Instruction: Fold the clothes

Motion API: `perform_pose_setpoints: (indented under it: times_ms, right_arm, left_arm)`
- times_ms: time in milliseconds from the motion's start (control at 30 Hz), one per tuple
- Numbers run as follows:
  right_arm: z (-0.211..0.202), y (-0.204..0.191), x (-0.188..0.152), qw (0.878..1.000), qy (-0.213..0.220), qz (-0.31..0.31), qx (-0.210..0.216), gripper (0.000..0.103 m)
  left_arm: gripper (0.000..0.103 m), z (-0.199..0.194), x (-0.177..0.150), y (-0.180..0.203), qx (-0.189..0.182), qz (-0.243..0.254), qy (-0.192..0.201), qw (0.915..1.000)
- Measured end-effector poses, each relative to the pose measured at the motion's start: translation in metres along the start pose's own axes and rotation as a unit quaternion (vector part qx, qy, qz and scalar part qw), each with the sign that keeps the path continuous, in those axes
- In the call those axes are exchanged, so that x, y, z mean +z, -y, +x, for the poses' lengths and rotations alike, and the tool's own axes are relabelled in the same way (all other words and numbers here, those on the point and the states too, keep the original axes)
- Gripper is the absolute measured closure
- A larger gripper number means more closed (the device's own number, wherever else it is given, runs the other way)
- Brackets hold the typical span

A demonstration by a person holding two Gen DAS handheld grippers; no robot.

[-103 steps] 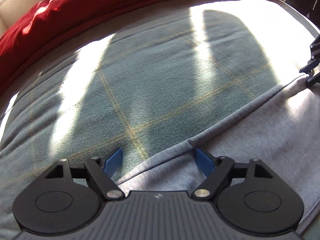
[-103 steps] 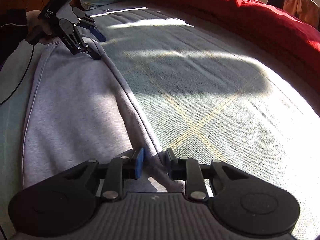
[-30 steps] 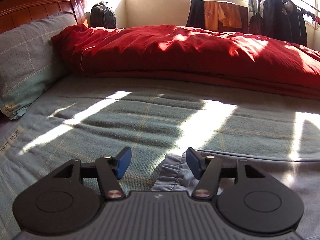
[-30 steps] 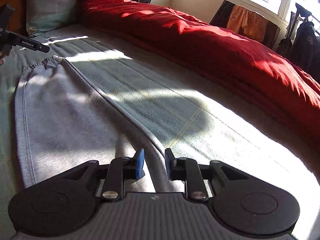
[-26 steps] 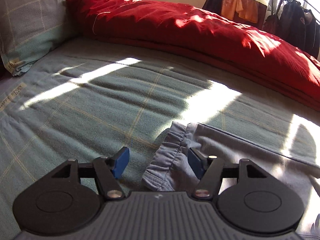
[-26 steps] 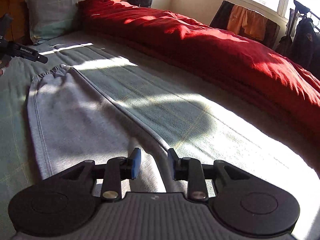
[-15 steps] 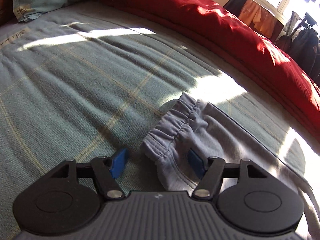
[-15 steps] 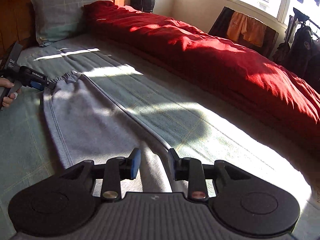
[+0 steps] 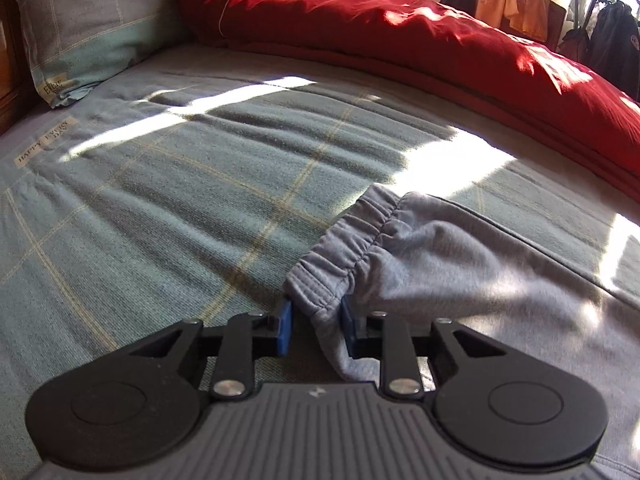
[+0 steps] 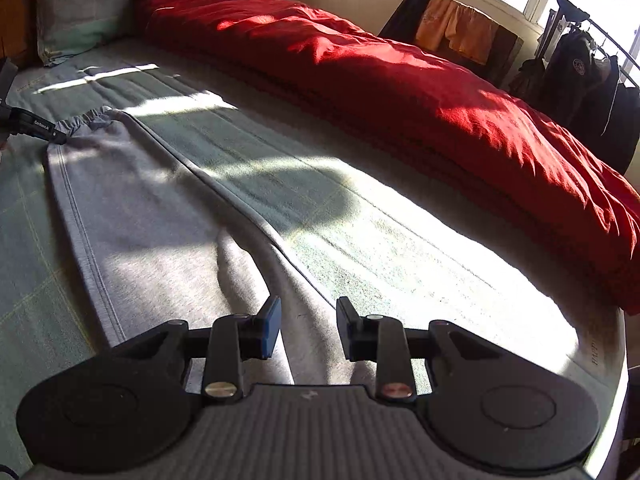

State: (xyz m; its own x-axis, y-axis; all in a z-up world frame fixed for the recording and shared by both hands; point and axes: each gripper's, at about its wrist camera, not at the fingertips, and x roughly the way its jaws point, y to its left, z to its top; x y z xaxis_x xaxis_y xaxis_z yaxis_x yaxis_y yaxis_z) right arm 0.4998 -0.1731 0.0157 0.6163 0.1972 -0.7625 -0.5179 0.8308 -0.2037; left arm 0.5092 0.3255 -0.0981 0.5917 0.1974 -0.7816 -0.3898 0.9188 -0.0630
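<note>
Near the bed's pillow end, the left tongs (image 9: 314,324) are closing on the grey cotton sweatpants' (image 9: 460,268) elastic cuff; the right tongs (image 10: 308,326) stand part-open astride a raised fold.

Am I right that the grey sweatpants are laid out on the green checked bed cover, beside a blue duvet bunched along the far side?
Not quite: the duvet is red, not blue, as the right wrist view shows. The grey sweatpants do lie on the green checked bed cover.

Each wrist camera sat low over the bed (image 9: 160,208), looking forward and downward along its own fingers. Both views shared the grey trousers (image 10: 152,216), with the red duvet (image 9: 400,28) toward one o'clock.
</note>
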Motion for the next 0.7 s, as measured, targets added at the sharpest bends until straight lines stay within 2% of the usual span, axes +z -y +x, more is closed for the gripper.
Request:
perform_pose_setpoints:
  times_ms: [100,200,367,633,700]
  right_arm:
    - [-0.007,0.02,-0.012,1.0,-0.008,0.025,-0.01,0.069]
    - [-0.019,0.04,-0.028,0.999,-0.01,0.049,-0.018,0.064]
    - [-0.058,0.064,-0.05,0.997,0.006,0.069,-0.032,0.064]
    - [-0.131,0.091,-0.082,0.994,0.035,0.088,-0.05,0.063]
    - [-0.146,0.096,-0.092,0.994,0.04,0.089,-0.054,0.063]
  left_arm:
    - [0.07,-0.001,0.0,-0.001,0.008,-0.008,-0.003,0.9999]
    - [0.063,-0.012,0.0,0.0,0.021,-0.001,0.0,0.9998]
    - [0.054,-0.048,-0.002,0.01,0.045,0.029,0.003,0.9986]
    - [0.053,-0.104,-0.013,0.039,0.076,0.089,0.005,0.9931]
    - [0.053,-0.117,-0.017,0.048,0.062,0.093,0.005,0.9937]
